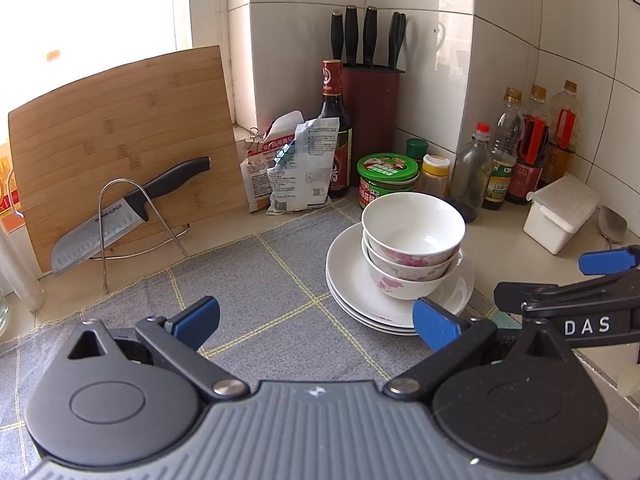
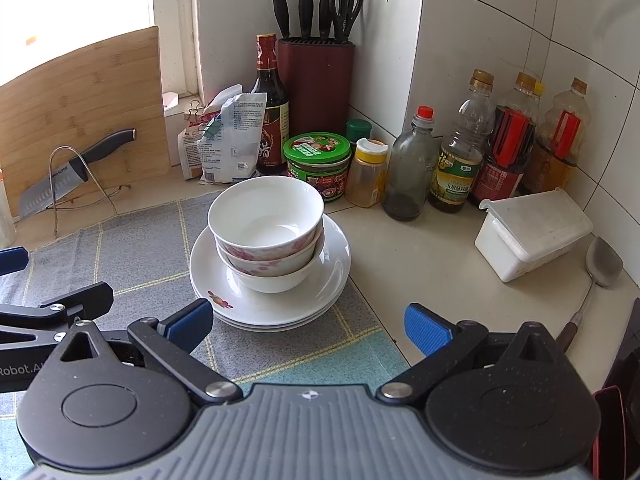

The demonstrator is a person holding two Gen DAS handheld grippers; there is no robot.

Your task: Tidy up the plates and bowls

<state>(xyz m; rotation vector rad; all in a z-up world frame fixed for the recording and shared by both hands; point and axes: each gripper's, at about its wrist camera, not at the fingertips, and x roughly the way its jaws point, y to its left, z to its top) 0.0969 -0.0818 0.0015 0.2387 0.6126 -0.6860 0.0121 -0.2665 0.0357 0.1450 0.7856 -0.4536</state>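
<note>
Three white bowls with pink flowers are nested in a stack on a pile of three white plates, which rests on a grey checked cloth. My left gripper is open and empty, just short and left of the plates. My right gripper is open and empty, just in front of the plates; its fingers show at the right edge of the left wrist view.
A bamboo cutting board and a knife on a wire rack stand at the left. Packets, a soy bottle, a knife block, jars and oil bottles line the tiled corner. A white lidded box and a spatula lie at the right.
</note>
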